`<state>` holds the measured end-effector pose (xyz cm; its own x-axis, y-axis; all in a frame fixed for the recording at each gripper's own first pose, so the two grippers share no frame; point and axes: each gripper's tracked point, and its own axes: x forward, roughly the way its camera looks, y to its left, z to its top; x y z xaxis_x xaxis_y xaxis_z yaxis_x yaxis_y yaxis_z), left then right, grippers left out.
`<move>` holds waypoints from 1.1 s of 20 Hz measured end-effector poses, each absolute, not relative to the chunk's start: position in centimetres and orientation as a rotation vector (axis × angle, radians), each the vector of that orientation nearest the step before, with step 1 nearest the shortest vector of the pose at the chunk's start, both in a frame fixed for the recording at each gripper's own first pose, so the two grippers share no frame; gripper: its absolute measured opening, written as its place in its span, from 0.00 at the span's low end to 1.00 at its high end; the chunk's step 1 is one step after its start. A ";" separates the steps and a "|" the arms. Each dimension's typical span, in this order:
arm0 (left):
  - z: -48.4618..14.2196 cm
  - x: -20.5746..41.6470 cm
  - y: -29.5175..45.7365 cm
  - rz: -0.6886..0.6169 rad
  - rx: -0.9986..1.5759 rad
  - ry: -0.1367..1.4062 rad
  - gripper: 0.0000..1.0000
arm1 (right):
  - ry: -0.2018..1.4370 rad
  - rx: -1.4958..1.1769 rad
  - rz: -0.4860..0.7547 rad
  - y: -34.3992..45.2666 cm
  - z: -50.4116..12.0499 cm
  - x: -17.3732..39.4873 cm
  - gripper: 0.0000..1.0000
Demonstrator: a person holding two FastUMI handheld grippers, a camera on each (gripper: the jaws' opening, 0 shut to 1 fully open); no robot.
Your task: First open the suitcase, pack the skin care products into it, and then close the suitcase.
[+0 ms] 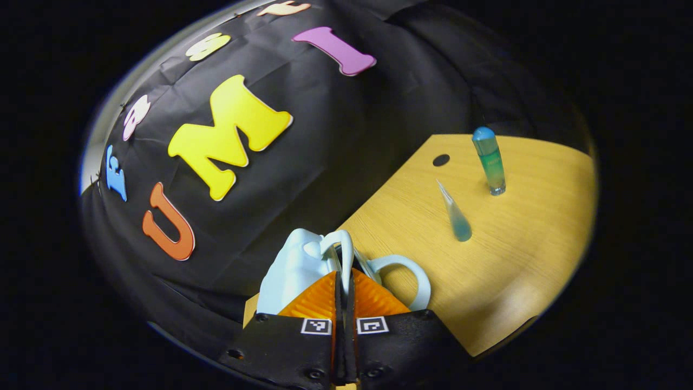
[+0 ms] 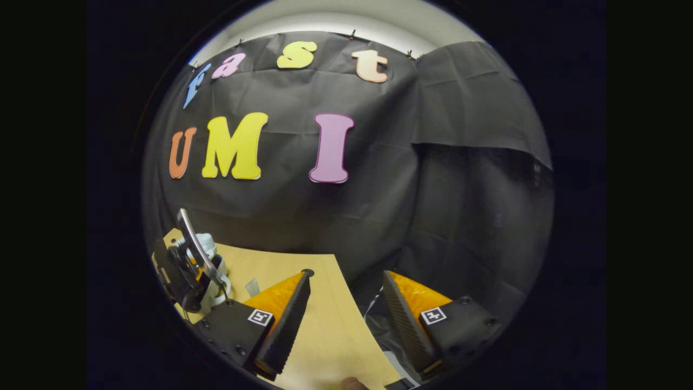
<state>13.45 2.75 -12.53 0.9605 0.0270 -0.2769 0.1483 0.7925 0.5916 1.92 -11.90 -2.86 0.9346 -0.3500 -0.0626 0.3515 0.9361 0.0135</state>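
A small pale blue suitcase (image 1: 292,271) sits at the table's edge by the black wall. My left gripper (image 1: 344,276) is shut on one of its pale handle loops (image 1: 341,246); a second loop (image 1: 411,276) curves out to the right. A blue-green bottle (image 1: 490,162) stands upright farther out on the table. Between it and the suitcase lies a clear bluish tube (image 1: 456,214). In the right gripper view, my right gripper (image 2: 346,319) hangs open over the table's edge with nothing between its fingers. The left gripper (image 2: 187,271) and the suitcase (image 2: 208,244) show at its far left.
The wooden table (image 1: 520,260) has a small dark hole (image 1: 441,160) near its far edge. The black cloth wall (image 2: 335,216) stands close behind the table. Beyond the table's right edge (image 2: 360,325) the floor area is dark.
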 end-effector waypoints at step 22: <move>-8.6 11.1 39.7 0.252 0.494 0.213 0.03 | 0.060 0.000 -0.246 6.6 -0.6 1.9 0.80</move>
